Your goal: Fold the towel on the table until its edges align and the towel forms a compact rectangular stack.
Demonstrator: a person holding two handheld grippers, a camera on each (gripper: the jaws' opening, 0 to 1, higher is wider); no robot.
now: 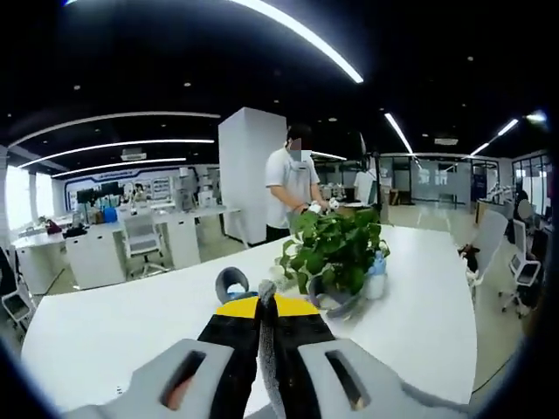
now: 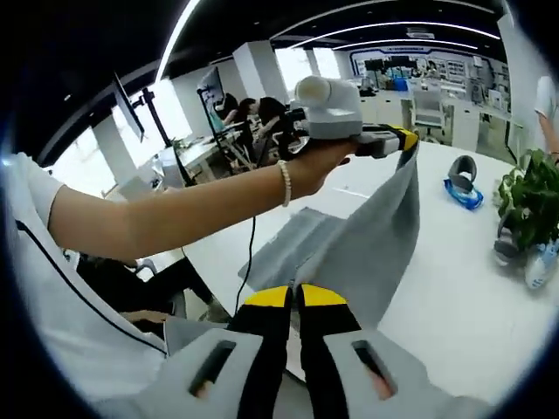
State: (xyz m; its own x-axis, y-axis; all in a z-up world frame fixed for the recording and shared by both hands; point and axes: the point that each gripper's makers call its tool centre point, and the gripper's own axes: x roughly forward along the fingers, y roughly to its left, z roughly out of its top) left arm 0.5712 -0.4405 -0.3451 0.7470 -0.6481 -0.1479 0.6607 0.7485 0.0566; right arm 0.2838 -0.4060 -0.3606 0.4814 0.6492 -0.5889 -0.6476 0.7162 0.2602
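Grey cloth is what both tools have hold of: the towel [image 2: 367, 253] hangs in the air as a slanted sheet, lifted clear of the white worktop [image 2: 454, 297] except for its far part, which lies flat on the surface toward the near-left edge. In the right gripper view, the left gripper [image 2: 397, 140] is held high by a hand [image 2: 319, 161] with a bracelet at the wrist, and its yellow-tipped jaws are pinched on the upper corner of the towel. The right gripper [image 2: 295, 301] sits low, jaws together with the lower edge of the cloth running into them, so it seems clamped on that edge, though the bite itself is hard to see.

In the left gripper view, a strip of towel [image 1: 267, 349] stands between the closed jaws of the left gripper [image 1: 266, 305], confirming the grip. Holding two points of one edge up like this is probably meant to let the sheet hang straight, so it can be carried over and laid onto the flat part with edges matching.

Further along the worktop stand a potted plant [image 1: 336, 249], a small bottle [image 1: 376, 278] beside it, and a grey and blue tool [image 2: 461, 183] lying well apart from the towel. A person [image 1: 293, 179] stands at the far edge.
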